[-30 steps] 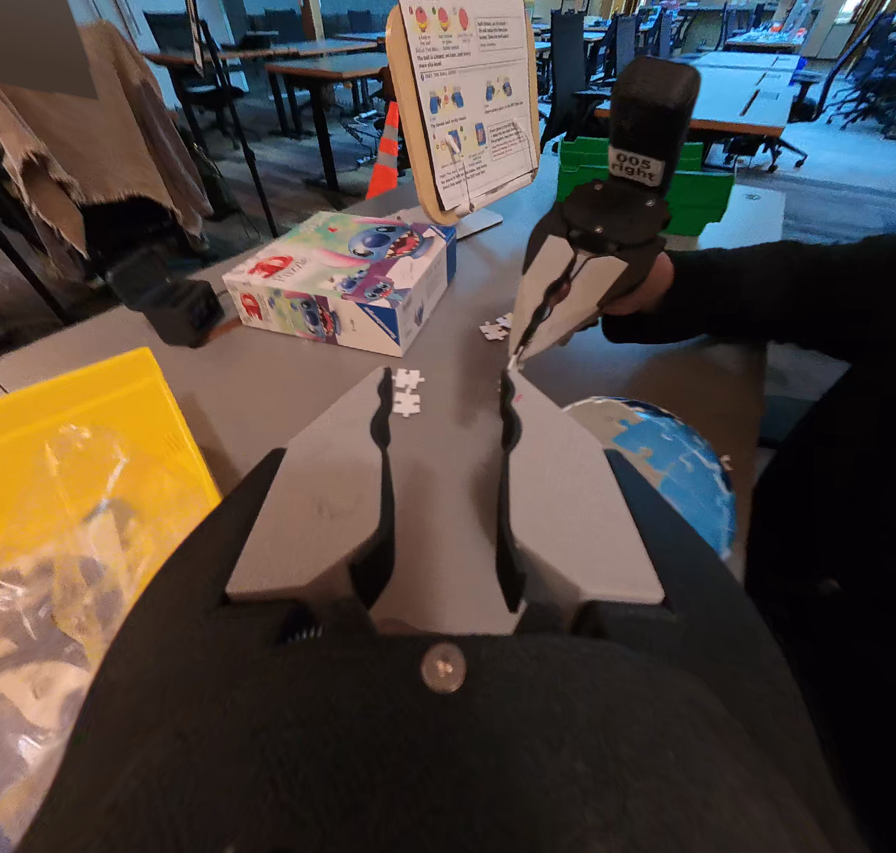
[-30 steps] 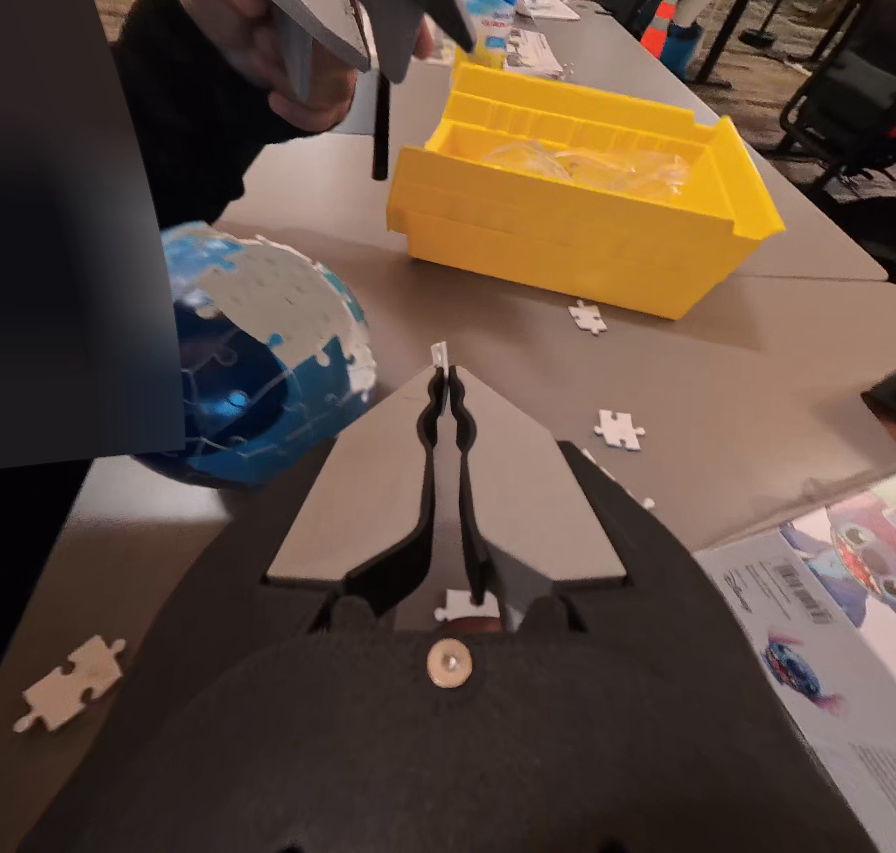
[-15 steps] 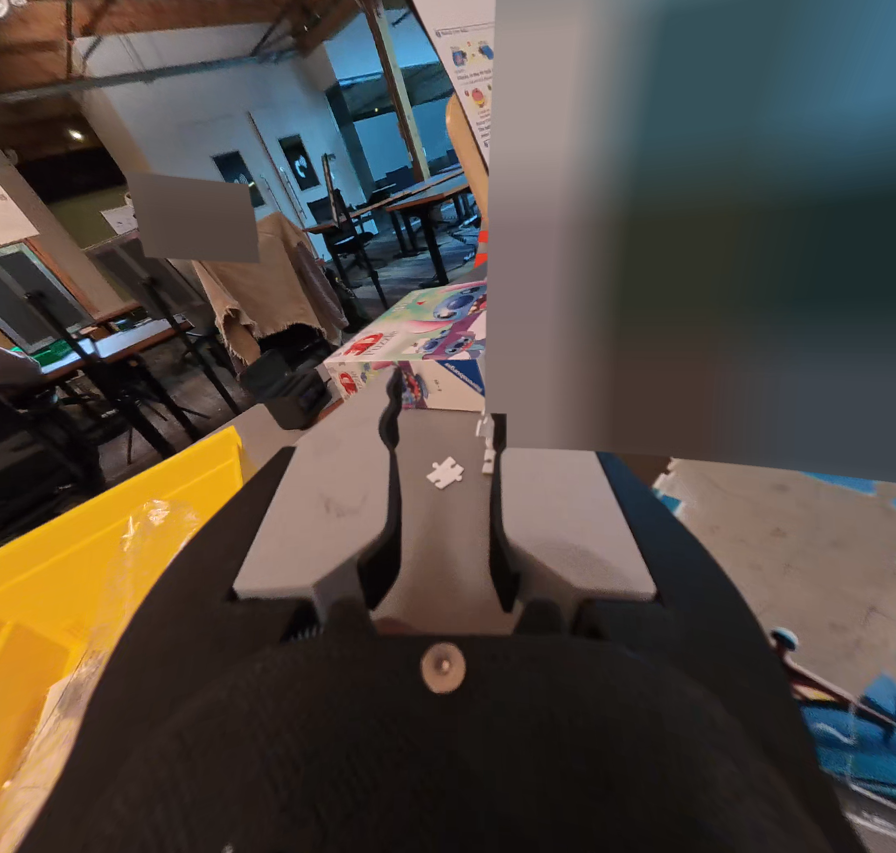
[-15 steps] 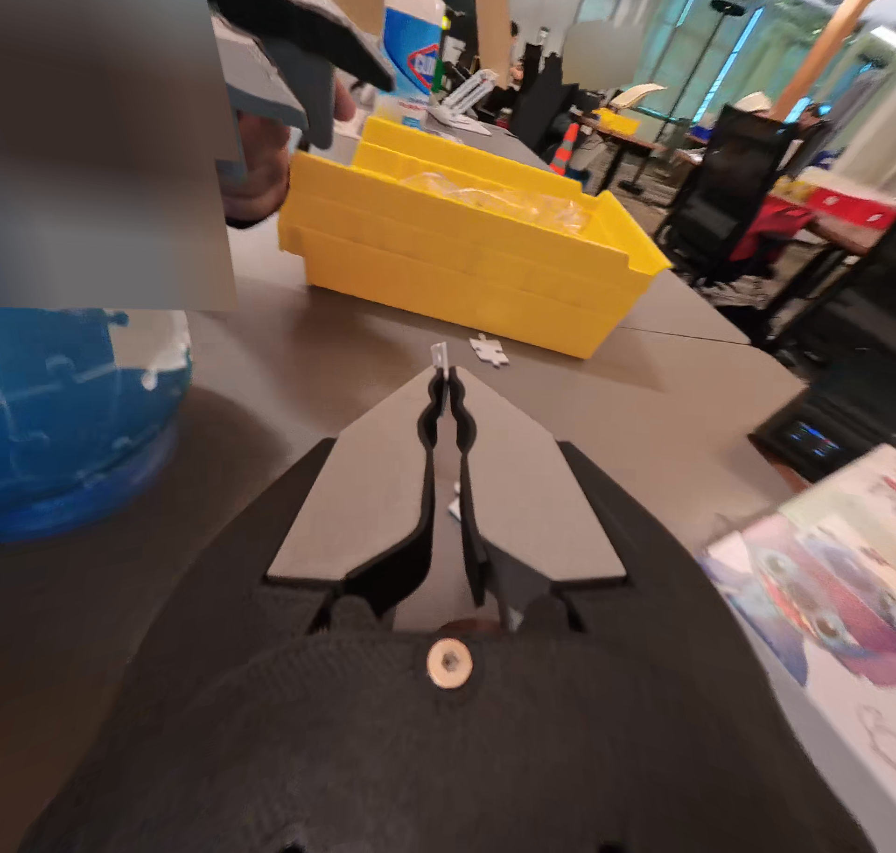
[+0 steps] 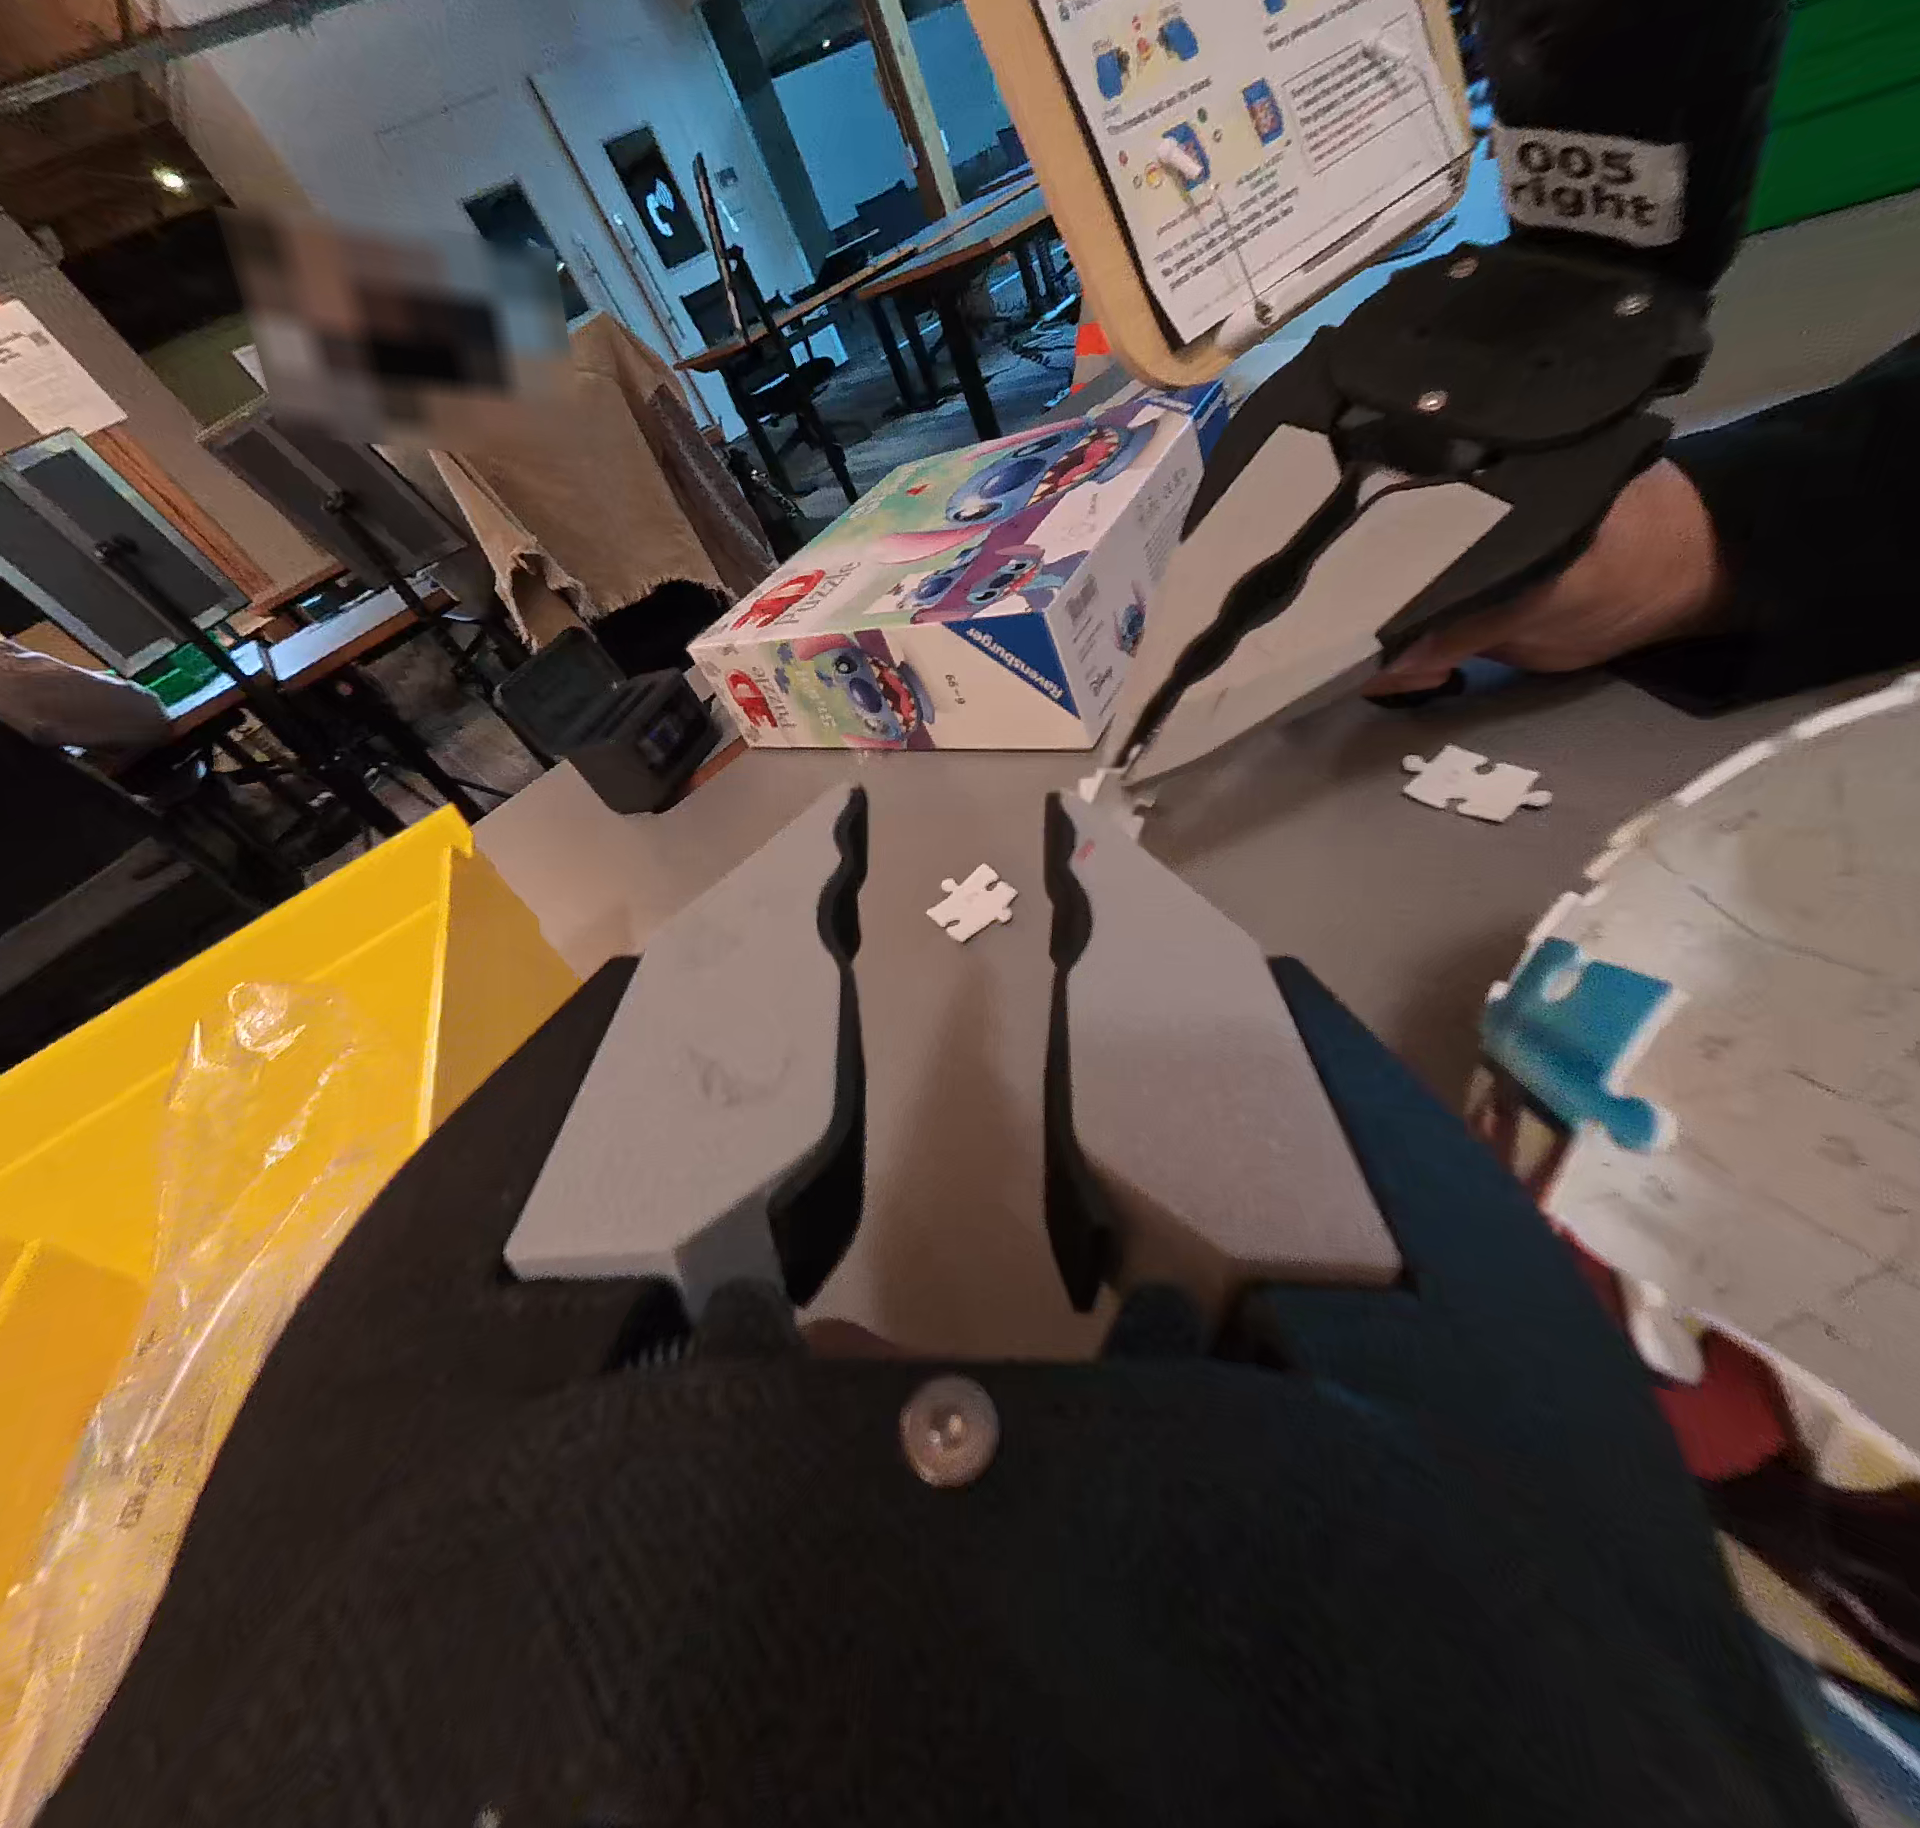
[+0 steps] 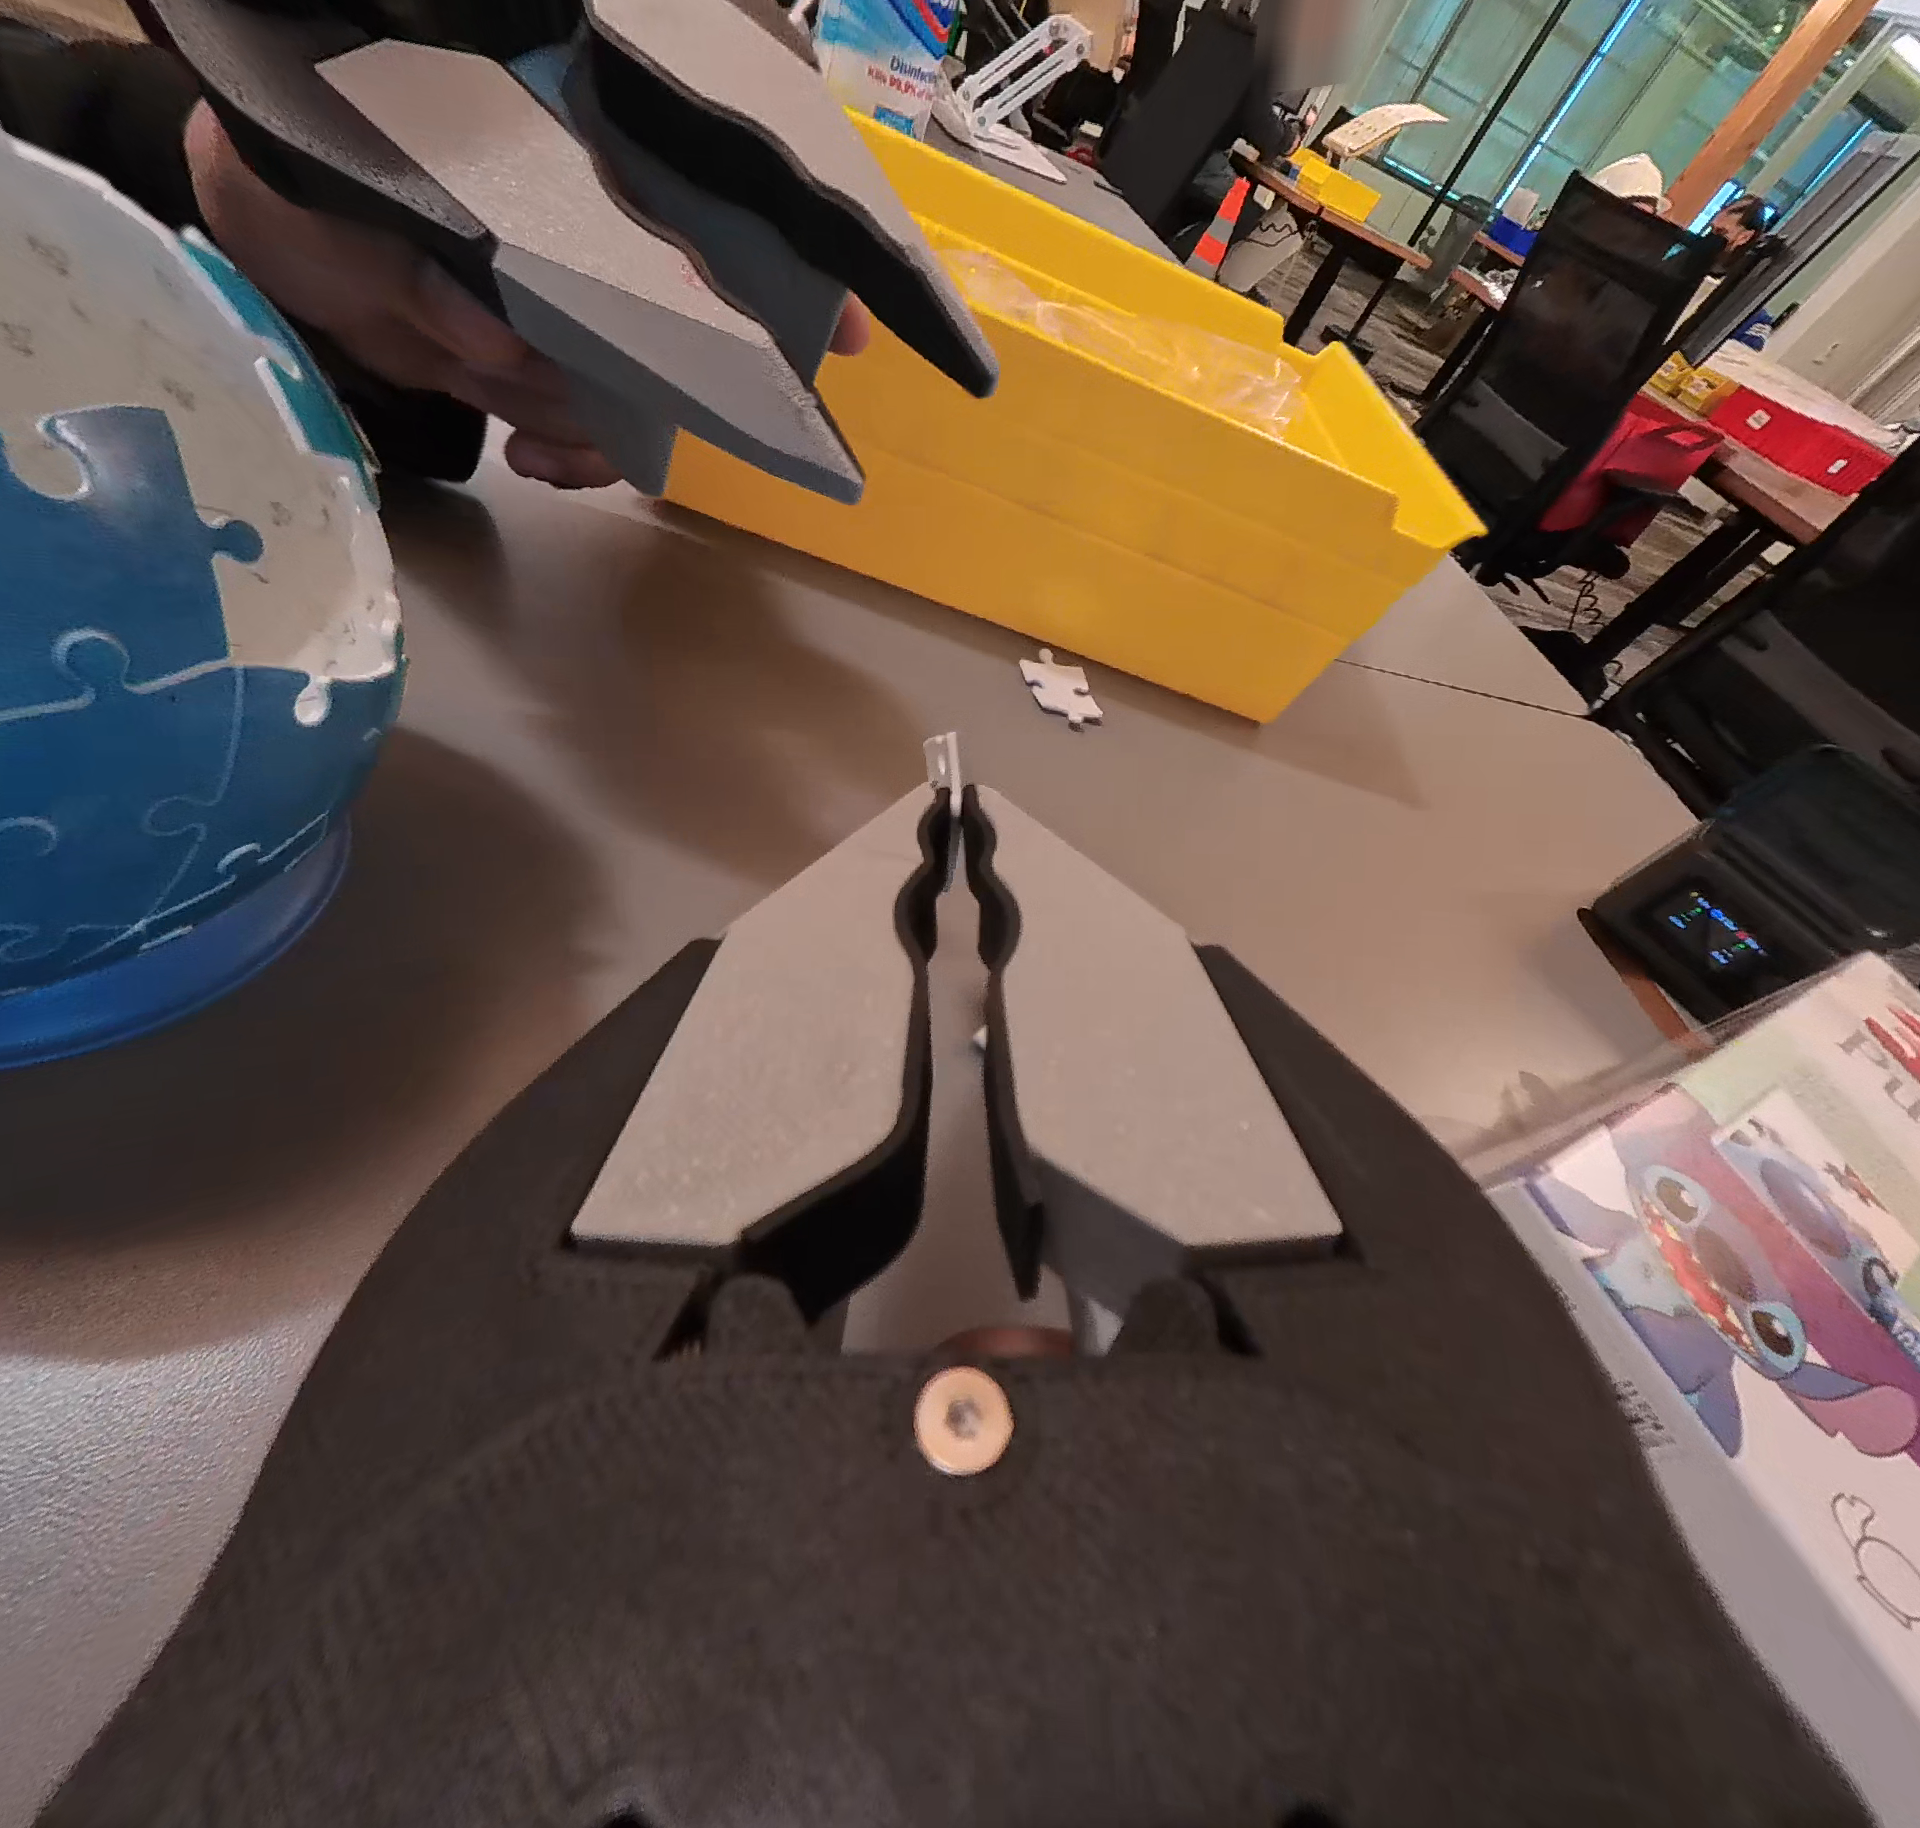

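On my far left, the yellow plastic bin (image 5: 239, 1030) is sitting on the grey table (image 5: 1340, 905) with crinkled clear plastic bags (image 5: 208, 1207) lying in it. Just past it, a small black box-shaped device (image 5: 613, 729) is resting near the table's edge, and beside that a white cardboard puzzle box with cartoon artwork (image 5: 966, 615) is lying flat.

I am holding my left gripper (image 5: 951, 817) low over the table with its grey fingers (image 5: 727, 1030) spread apart and nothing between them. Through that gap, a loose white jigsaw piece (image 5: 971, 903) is lying on the table.

My right gripper (image 6: 951, 802) is angling down toward the left one, its fingers pressed together on a small thin white jigsaw piece (image 6: 943, 765) that is sticking out past the tips. In the left wrist view that held piece is sitting right beside my left gripper's right fingertip; I cannot tell whether they are touching.

Behind the right gripper, a wooden-framed instruction sheet (image 5: 1236, 116) is standing upright. Another flat white jigsaw piece (image 5: 1475, 786) is lying below my right hand (image 5: 1590, 594). On my far right, the partly built blue-and-white puzzle globe (image 6: 156, 635) is sitting on its blue ring base.
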### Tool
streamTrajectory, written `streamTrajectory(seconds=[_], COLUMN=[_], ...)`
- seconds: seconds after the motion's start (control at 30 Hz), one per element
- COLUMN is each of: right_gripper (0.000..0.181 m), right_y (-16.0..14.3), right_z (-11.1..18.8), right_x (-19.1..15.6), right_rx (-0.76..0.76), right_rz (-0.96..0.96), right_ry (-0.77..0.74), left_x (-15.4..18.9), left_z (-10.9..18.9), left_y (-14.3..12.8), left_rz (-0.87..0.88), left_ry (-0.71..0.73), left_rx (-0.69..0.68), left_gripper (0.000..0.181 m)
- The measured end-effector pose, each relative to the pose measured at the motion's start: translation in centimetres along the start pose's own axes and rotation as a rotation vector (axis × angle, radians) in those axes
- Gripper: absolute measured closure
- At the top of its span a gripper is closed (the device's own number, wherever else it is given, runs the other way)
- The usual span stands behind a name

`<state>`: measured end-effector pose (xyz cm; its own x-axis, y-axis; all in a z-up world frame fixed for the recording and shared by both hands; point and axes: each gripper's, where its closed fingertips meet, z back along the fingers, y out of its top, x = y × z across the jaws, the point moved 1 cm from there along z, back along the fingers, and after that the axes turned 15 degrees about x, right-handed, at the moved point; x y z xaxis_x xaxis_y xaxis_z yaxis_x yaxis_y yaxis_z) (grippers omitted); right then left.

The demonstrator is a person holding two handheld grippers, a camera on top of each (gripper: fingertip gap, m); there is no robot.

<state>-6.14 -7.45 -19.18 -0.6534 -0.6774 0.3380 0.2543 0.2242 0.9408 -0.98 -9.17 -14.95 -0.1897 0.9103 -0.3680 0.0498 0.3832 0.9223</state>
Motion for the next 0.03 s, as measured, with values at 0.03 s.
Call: streamTrajectory(seconds=[0.03], right_gripper=[0.181], right_y=[-0.08], right_z=[-0.07], right_x=[-0.07], right_rx=[-0.005], right_rz=[0.004], right_ry=[0.002], left_x=[-0.01], left_z=[-0.06], left_y=[-0.13], left_rz=[-0.011], left_ry=[0.005], left_rx=[-0.003], left_gripper=[0.150])
